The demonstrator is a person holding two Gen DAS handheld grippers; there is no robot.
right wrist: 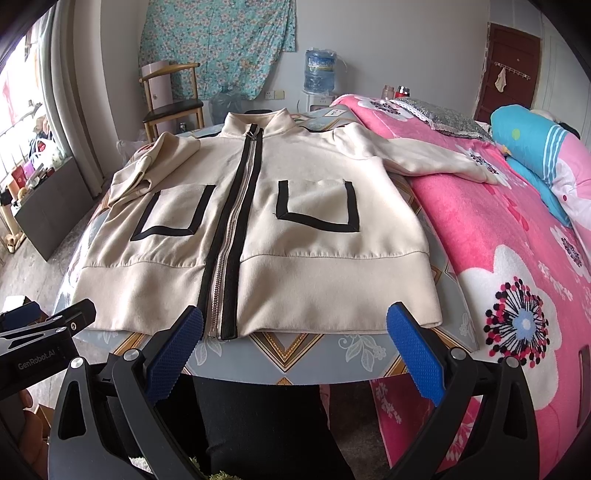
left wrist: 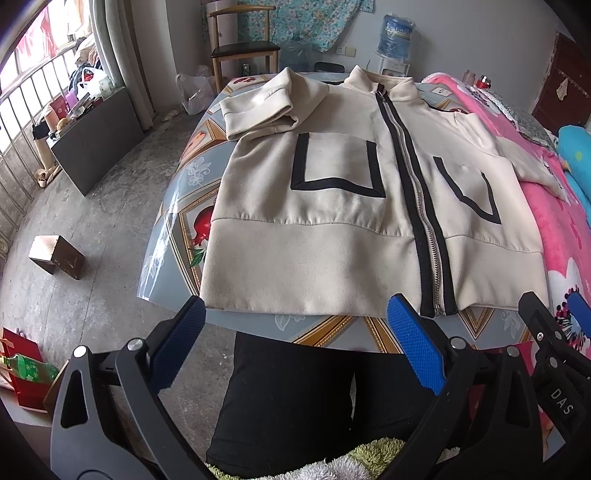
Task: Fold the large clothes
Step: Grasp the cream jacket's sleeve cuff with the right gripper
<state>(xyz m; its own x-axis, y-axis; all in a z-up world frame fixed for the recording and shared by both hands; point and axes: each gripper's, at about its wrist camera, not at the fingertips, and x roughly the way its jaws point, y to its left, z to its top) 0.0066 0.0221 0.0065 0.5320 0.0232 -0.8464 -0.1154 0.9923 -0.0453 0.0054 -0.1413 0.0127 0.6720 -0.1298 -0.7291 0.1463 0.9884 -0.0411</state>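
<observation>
Both wide open and empty: left gripper (left wrist: pixel 295 317), right gripper (right wrist: pixel 295 325), just short of jacket (left wrist: pixel 332 221) hem. Folding barely begun; next, probably grasp the spread right sleeve (right wrist: pixel 436 158).

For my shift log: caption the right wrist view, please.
Open right gripper hovers before a zipped cream jacket laid flat on the table, one sleeve trailing onto the pink bed.

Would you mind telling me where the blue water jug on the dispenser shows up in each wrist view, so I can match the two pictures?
Left wrist view: the water jug sits at the top, right of centre, beyond the jacket's collar.
Right wrist view: the water jug is at the top, just right of centre, left of the pink bedspread.
Shared landmark: the wooden chair, left of the jug in both.
</observation>
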